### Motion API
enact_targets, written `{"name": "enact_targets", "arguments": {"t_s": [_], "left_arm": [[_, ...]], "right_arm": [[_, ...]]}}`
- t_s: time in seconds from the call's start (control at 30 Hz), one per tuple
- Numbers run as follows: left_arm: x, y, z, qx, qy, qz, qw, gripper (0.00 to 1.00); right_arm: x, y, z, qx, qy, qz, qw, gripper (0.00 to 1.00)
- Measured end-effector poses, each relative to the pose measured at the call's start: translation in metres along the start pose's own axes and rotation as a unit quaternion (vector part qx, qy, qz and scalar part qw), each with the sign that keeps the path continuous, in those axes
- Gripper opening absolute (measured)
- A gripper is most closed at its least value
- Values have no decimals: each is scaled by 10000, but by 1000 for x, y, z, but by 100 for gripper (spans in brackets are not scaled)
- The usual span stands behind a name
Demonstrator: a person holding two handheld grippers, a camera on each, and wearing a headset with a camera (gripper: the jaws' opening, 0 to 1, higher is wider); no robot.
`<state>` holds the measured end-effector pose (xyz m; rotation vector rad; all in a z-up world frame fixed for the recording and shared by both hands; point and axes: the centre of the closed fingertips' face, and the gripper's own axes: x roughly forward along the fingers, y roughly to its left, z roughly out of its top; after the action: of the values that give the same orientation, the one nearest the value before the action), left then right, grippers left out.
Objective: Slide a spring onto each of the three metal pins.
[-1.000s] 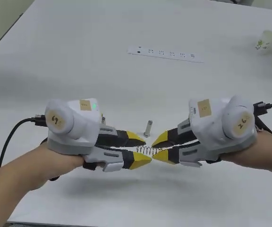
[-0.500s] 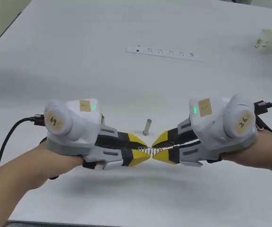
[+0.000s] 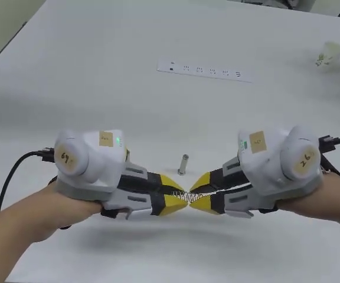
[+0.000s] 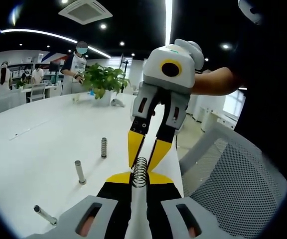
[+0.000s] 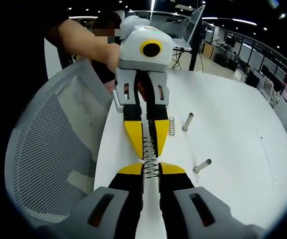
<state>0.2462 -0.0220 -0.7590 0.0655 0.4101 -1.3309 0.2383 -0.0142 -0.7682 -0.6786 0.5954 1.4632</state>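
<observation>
metal pins (image 4: 79, 172): 3 | springs (image 4: 140, 172): 2 | tongs (image 3: 179, 200): 2 | power strip (image 3: 204, 70): 1 | cup (image 3: 330, 52): 1

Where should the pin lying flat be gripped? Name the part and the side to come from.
Grip the lying pin mid-shaft, probably best from above with jaws across its length: it lies flat on the table, so its rounded sides are free.

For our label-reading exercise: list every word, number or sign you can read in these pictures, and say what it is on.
"69": handwritten, round cap of the left tool.
"26": handwritten, round cap of the right tool.
Too small to read: tan stickers, power strip marks, cup print.
</observation>
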Motion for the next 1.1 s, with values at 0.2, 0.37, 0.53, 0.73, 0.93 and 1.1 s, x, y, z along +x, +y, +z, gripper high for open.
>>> {"name": "enact_targets", "arguments": {"t_s": [0.2,0.37,0.53,0.73,0.93,1.1], "left_arm": [[0,0,0,-18,22,-57,10000,2],[1,-2,-1,-14,45,-109,9999,2],[2,-4,-1,42,100,-147,9998,2],[1,-5,-3,15,105,-151,9998,2],[1,-5,-9,47,191,-136,9997,2],[2,-4,-11,84,247,-113,9996,2]], "right_arm": [[-4,-1,-13,256,36,3,9997,12],[-5,1,-13,437,-117,-1,9990,11],[-3,3,-13,395,-116,55,9991,9],[-4,4,-11,214,-52,32,9998,8],[-13,1,3,-145,13,-8,9999,7],[-18,4,21,-345,-48,129,9993,7]]}}
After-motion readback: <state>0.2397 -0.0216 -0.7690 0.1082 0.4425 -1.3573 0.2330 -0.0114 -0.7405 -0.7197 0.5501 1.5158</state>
